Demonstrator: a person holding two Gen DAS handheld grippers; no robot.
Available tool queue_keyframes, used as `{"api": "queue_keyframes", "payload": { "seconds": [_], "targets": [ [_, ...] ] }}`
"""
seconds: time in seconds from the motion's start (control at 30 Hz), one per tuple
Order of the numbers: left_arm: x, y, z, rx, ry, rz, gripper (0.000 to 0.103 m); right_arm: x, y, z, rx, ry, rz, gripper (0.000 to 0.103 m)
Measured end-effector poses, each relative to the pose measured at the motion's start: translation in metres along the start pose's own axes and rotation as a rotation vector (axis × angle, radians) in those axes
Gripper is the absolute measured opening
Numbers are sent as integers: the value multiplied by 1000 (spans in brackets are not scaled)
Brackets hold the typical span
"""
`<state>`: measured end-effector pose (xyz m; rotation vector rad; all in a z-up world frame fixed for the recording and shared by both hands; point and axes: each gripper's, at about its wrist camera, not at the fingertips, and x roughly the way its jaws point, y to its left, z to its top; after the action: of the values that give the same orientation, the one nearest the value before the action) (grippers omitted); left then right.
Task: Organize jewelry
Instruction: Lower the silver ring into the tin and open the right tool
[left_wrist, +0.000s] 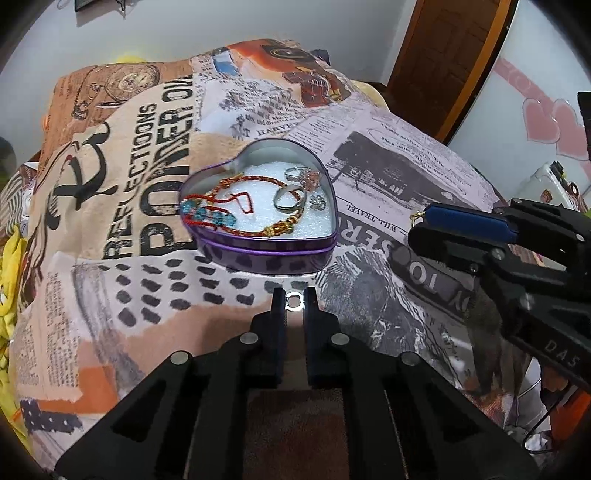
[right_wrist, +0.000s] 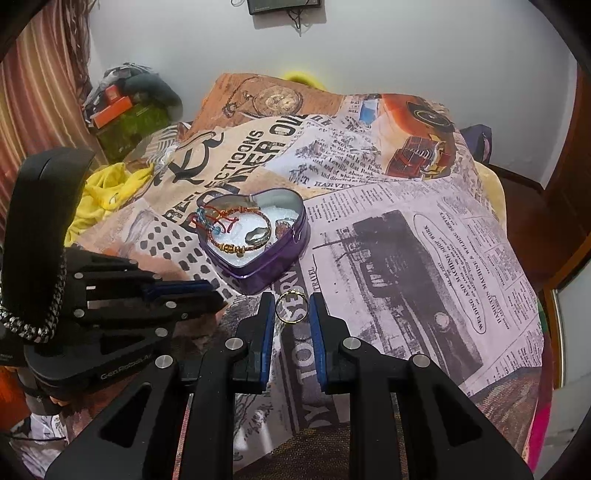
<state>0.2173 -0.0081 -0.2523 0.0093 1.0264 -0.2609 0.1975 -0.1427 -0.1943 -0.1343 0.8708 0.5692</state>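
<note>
left tongs (left_wrist: 294, 300): mine, clenched on a little silver ring (left_wrist: 294, 300)
right tongs (right_wrist: 291, 306): pinching a thin gold ring (right_wrist: 291, 306) between the blue pads
heart tin (left_wrist: 266, 254): purple, lid off, on the printed blanket (left_wrist: 369, 155) just past both tong tips
in the tin: braided bracelet (left_wrist: 258, 206), 2 rings, small charm on white foam

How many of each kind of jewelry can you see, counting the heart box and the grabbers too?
Rings: 3 (silver ring, pink-stone ring, gold ring in the right hand-held gripper)
Bracelets: 1 (braided bracelet)
Small silver bits: 2 (charm in the heart tin, silver loop in the left hand-held gripper)
Total: 6
</note>
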Motion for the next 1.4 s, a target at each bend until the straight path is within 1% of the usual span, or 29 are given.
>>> {"api": "queue_keyframes", "payload": {
  "seconds": [0.23, 0.47, 0.77, 1.1, 1.4],
  "targets": [
    [-27, 12, 2, -23, -63, 14, 7, -4, 2, 7, -4, -19, 3, 17],
    [-54, 20, 13, -33, -142, 29, 7, -4, 7, 19, -11, -45, 13, 17],
    [-67, 24, 29, -34, -204, 28, 7, -2, 15, 38, -27, -82, 20, 17],
    [-56, 28, 41, -43, -207, 15, 7, 5, 17, 62, -51, -112, 27, 17],
    [-34, 32, 43, -57, -161, -11, 7, 25, 17, 71, -46, -82, 42, 17]
  ]
}}
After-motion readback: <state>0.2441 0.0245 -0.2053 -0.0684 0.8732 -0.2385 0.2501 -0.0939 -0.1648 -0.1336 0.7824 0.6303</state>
